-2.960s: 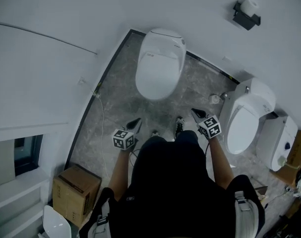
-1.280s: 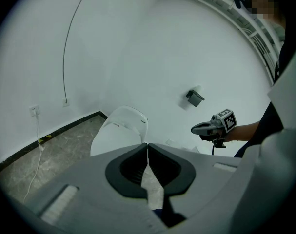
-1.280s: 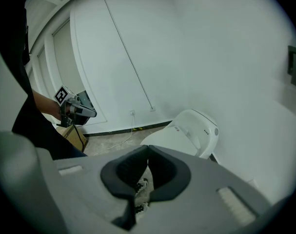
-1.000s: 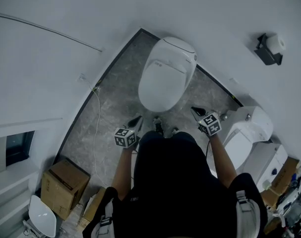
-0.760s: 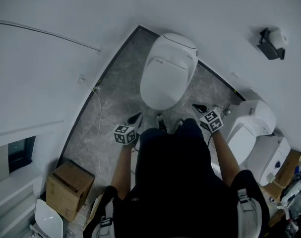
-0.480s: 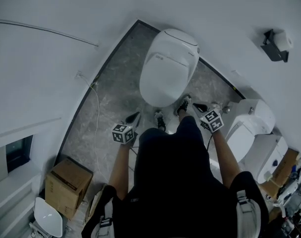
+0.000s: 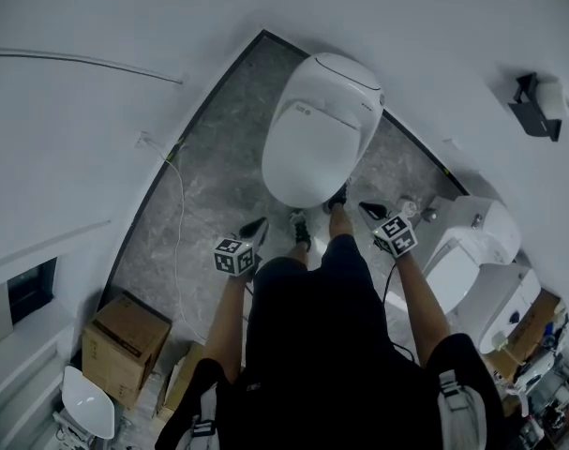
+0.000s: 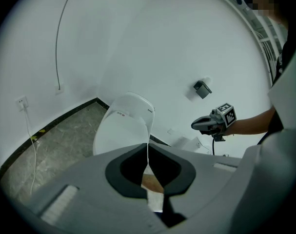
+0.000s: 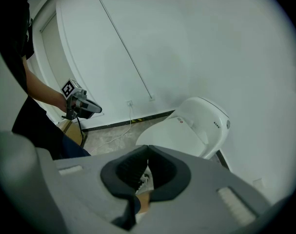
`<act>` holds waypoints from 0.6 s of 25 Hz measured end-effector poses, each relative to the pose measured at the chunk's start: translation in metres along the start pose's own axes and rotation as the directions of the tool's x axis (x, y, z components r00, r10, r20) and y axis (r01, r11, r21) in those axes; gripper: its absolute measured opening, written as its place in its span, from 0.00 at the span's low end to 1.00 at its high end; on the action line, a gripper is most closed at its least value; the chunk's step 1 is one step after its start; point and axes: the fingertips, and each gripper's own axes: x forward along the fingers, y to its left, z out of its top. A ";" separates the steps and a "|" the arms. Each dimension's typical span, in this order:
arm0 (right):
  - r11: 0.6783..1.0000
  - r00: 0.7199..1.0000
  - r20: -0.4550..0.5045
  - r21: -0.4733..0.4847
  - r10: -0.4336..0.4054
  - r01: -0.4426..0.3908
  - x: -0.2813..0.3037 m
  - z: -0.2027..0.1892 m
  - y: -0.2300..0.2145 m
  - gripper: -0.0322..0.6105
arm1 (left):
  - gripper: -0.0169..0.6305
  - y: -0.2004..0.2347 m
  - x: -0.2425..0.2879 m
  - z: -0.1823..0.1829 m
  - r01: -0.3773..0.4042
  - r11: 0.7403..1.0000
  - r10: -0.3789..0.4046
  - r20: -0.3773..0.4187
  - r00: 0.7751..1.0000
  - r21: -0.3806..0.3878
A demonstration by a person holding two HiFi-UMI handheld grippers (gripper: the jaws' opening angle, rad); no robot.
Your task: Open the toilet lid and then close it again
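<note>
**Lid down, both grippers empty**

My left gripper (image 8: 148, 151) and right gripper (image 9: 148, 153) each have their jaws pressed together on nothing. Ahead of and below both jaw pairs, the toilet lid (image 7: 310, 148) lies flat. I judge it rigid, light, slippery plastic, so I would hook it under the near front edge. The bowl contents are hidden. The cardboard box (image 7: 122, 347), behind the left jaws, is shut.

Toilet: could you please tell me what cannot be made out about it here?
Bowl: every view, hidden under the shut lid.
Lid's logo: head view, too small to read.
Toilet front: left gripper view, hidden behind the left claw.
</note>
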 end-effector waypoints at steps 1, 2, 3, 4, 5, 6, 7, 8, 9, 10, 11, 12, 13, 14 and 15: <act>1.000 1.000 -0.004 0.005 0.007 -0.007 0.005 -0.002 -0.003 0.05 | 0.05 0.002 0.005 -0.002 0.000 1.000 0.000 -0.009 1.000 -0.003; 1.000 1.000 -0.010 0.011 0.014 -0.013 0.010 -0.005 -0.005 0.05 | 0.05 0.003 0.010 -0.004 -0.002 1.000 0.001 -0.020 1.000 -0.008; 1.000 1.000 -0.016 0.018 0.020 -0.020 0.015 -0.009 -0.007 0.05 | 0.05 0.006 0.013 -0.006 -0.004 1.000 0.004 -0.030 1.000 -0.015; 0.999 0.999 -0.021 0.027 0.026 -0.025 0.019 -0.012 -0.009 0.05 | 0.05 0.008 0.016 -0.009 -0.007 1.000 0.006 -0.038 0.999 -0.026; 0.999 0.999 -0.025 0.037 0.031 -0.030 0.024 -0.015 -0.011 0.05 | 0.05 0.012 0.019 -0.011 -0.009 0.999 0.007 -0.046 0.999 -0.038; 0.998 0.999 -0.028 0.047 0.035 -0.034 0.029 -0.017 -0.013 0.05 | 0.05 0.015 0.023 -0.014 -0.010 0.999 0.007 -0.054 0.999 -0.049; 0.998 0.999 -0.029 0.055 0.038 -0.037 0.034 -0.020 -0.014 0.05 | 0.05 0.019 0.027 -0.017 -0.009 0.998 0.006 -0.064 0.998 -0.056; 0.997 0.999 -0.029 0.063 0.041 -0.039 0.039 -0.022 -0.016 0.05 | 0.05 0.022 0.032 -0.020 -0.008 0.998 0.004 -0.077 0.997 -0.057; 0.997 0.999 -0.030 0.068 0.043 -0.041 0.044 -0.024 -0.019 0.05 | 0.05 0.026 0.038 -0.024 -0.008 0.999 0.003 -0.091 0.996 -0.052; 0.996 0.998 -0.031 0.073 0.046 -0.044 0.049 -0.027 -0.021 0.05 | 0.05 0.029 0.045 -0.028 -0.008 0.999 0.003 -0.106 0.994 -0.044; 0.996 0.998 -0.033 0.077 0.050 -0.048 0.054 -0.031 -0.024 0.05 | 0.05 0.031 0.051 -0.031 -0.009 0.999 0.005 -0.118 0.993 -0.037; 0.995 0.998 -0.036 0.080 0.055 -0.052 0.060 -0.034 -0.026 0.05 | 0.05 0.032 0.057 -0.034 -0.011 0.999 0.006 -0.125 0.992 -0.035; 0.995 0.997 -0.039 0.083 0.060 -0.057 0.065 -0.037 -0.029 0.05 | 0.05 0.033 0.063 -0.035 -0.011 0.999 0.006 -0.125 0.992 -0.039; 0.994 0.997 -0.041 0.086 0.064 -0.060 0.069 -0.040 -0.031 0.05 | 0.05 0.034 0.069 -0.036 -0.011 0.999 0.006 -0.122 0.992 -0.047; 0.994 0.997 -0.042 0.089 0.067 -0.063 0.074 -0.042 -0.033 0.05 | 0.05 0.035 0.074 -0.036 -0.011 0.998 0.004 -0.118 0.993 -0.056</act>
